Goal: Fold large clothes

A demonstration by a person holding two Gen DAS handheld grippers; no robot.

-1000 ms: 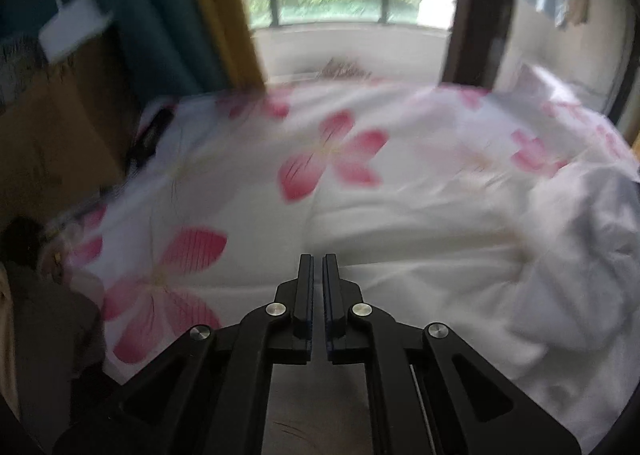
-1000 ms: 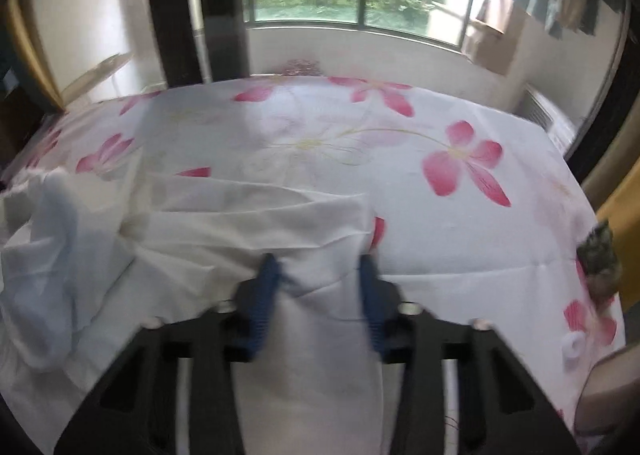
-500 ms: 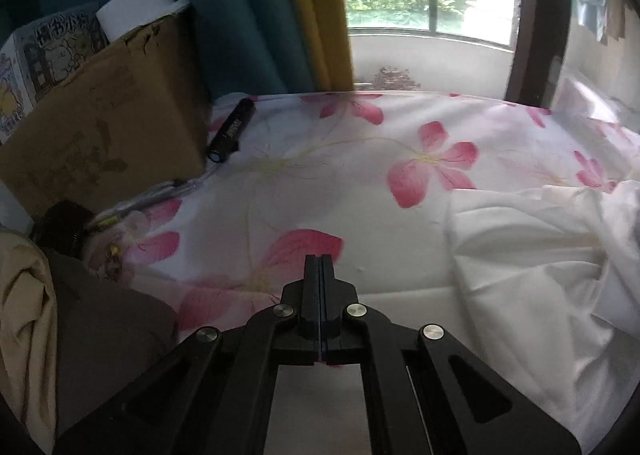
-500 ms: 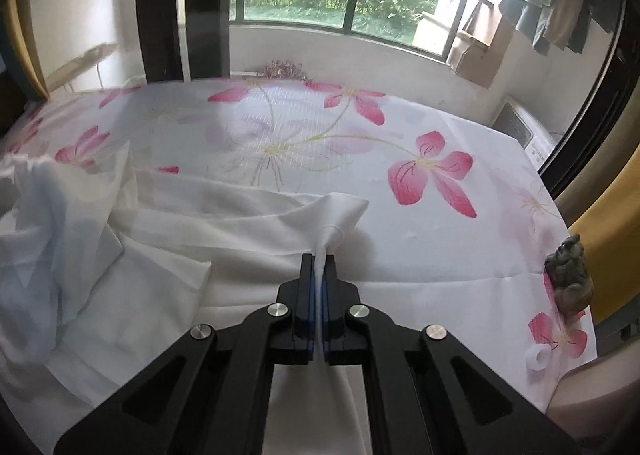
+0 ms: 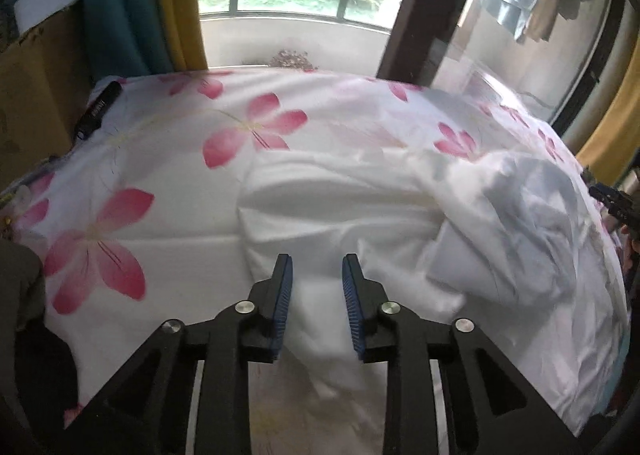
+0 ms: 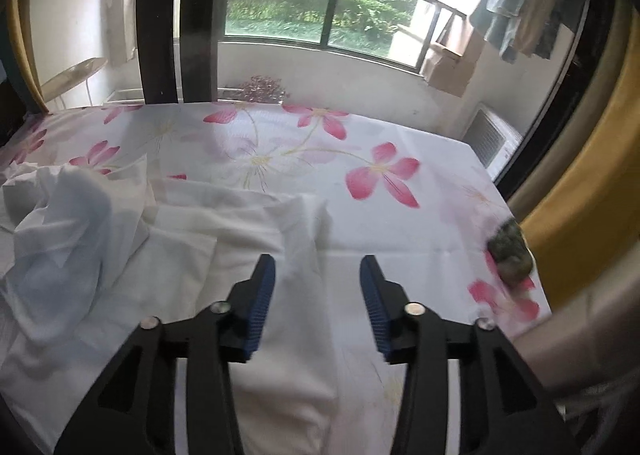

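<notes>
Left wrist view: the left hand-held gripper (image 5: pixel 316 297) is released, its jaws opening, with a blurred fold of the white garment (image 5: pixel 340 207) lying between the blue pads but not pinched. The garment lies on the flowered bedsheet (image 5: pixel 160 215), spread through the centre and bunched into a rumpled heap at the right of the frame. A dark tube-shaped object (image 5: pixel 98 109) lies at the upper left edge of the bed. Half a second earlier this gripper was clenched on nothing over bare sheet; it now sits over the garment's near edge. Right wrist view: the right hand-held gripper (image 6: pixel 318 303) is likewise released and opening, cloth beneath it but free of the pads. The white garment (image 6: pixel 224 227) occupies the centre and left; a small mottled object (image 6: pixel 510 251) sits at the right edge. Half a second earlier this gripper pinched a peak of cloth; that peak has been let go. Judgement: the fabric is light, limp and prone to slipping; best taken at corners or hems.
</notes>
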